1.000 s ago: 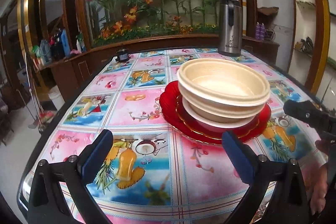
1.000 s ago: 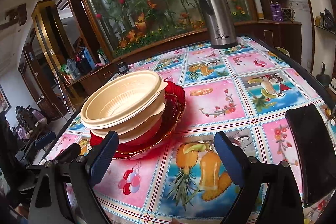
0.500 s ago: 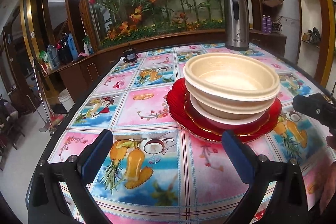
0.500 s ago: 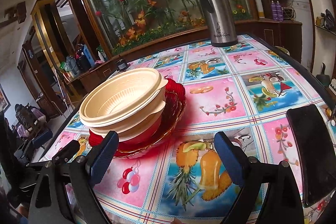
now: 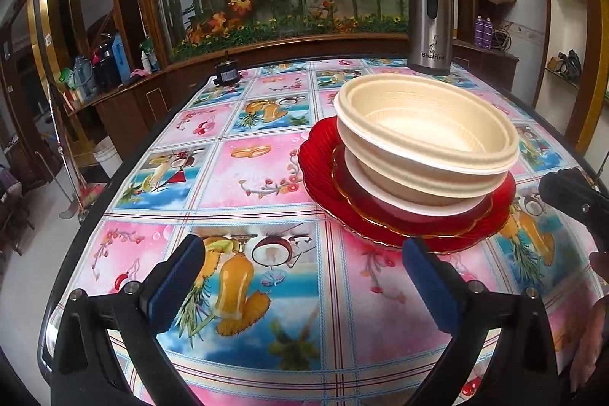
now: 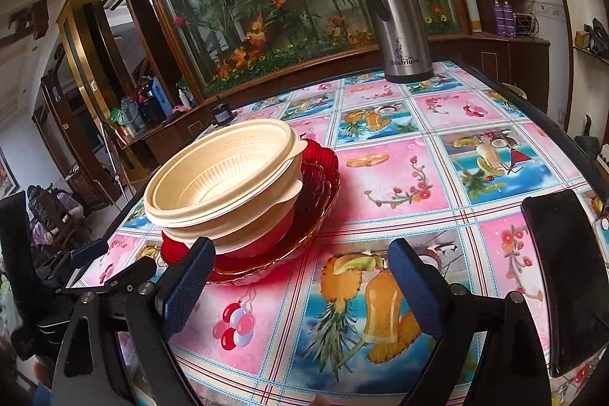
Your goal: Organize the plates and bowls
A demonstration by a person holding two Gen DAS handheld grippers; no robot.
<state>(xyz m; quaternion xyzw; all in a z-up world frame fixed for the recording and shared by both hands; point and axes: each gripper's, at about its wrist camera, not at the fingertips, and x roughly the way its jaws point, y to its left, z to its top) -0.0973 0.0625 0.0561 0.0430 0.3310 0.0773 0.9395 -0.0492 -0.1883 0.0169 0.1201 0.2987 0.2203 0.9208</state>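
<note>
A stack of cream bowls (image 5: 426,139) sits on red plates (image 5: 323,174) on the table with the patterned cloth (image 5: 243,177). The stack also shows in the right wrist view, bowls (image 6: 224,177) on the red plates (image 6: 319,177). My left gripper (image 5: 300,280) is open and empty, held over the cloth in front and to the left of the stack. My right gripper (image 6: 300,288) is open and empty, in front and to the right of the stack. The tip of the right gripper shows at the right edge of the left view (image 5: 571,196).
A steel thermos jug (image 5: 430,21) stands at the table's far right; it also shows in the right view (image 6: 399,25). A black phone (image 6: 567,276) lies near the right front edge. A small dark object (image 5: 226,73) sits at the far edge. A glass plant display stands behind.
Both grippers have shifted slightly; the left view has drifted so the stack sits a little higher and nearer. The stack has not moved. Both stay open.
</note>
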